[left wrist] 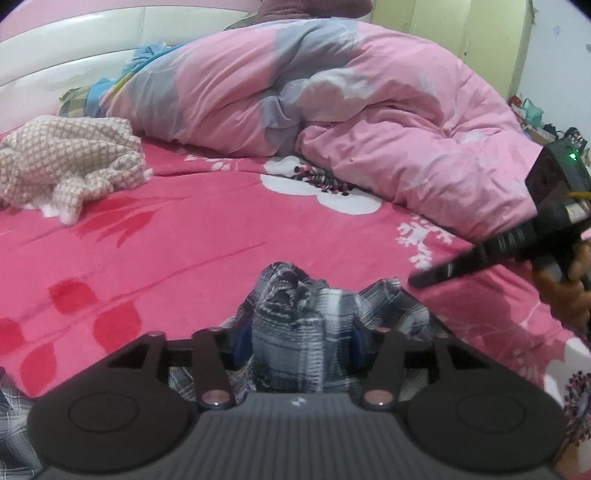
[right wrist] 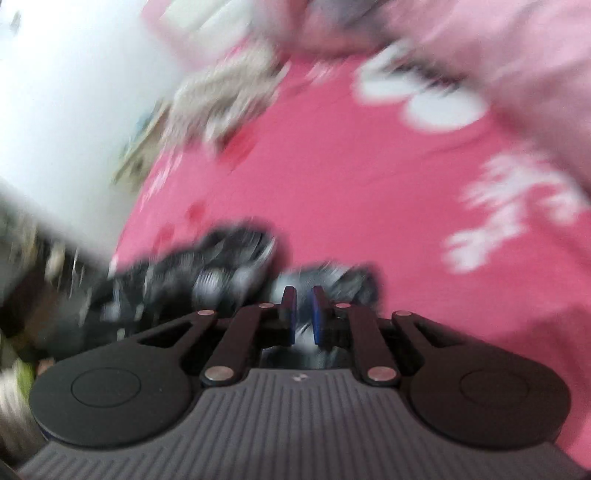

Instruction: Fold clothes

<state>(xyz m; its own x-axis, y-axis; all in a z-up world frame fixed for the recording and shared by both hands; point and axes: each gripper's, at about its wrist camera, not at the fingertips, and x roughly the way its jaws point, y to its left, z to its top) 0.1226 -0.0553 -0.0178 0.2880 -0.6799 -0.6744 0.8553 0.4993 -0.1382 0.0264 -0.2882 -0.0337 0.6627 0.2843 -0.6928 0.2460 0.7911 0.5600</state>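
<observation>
A grey-and-white plaid garment [left wrist: 295, 325] lies bunched on the pink bed sheet [left wrist: 192, 236]. My left gripper [left wrist: 299, 343] is shut on a thick fold of it; blue pads [left wrist: 355, 349] press both sides. My right gripper [left wrist: 443, 273] shows at the right in the left wrist view, held in a hand above the sheet. In the blurred right wrist view, my right gripper [right wrist: 303, 310] has its jaws nearly together with a small gap and nothing clearly between them. The plaid garment [right wrist: 207, 273] lies just ahead and to the left.
A pink and grey duvet [left wrist: 332, 103] is piled across the back of the bed. A beige knitted garment [left wrist: 70, 158] lies at the left. A white headboard [left wrist: 74, 48] stands behind. Yellow-green wardrobes [left wrist: 461, 26] stand at the far right.
</observation>
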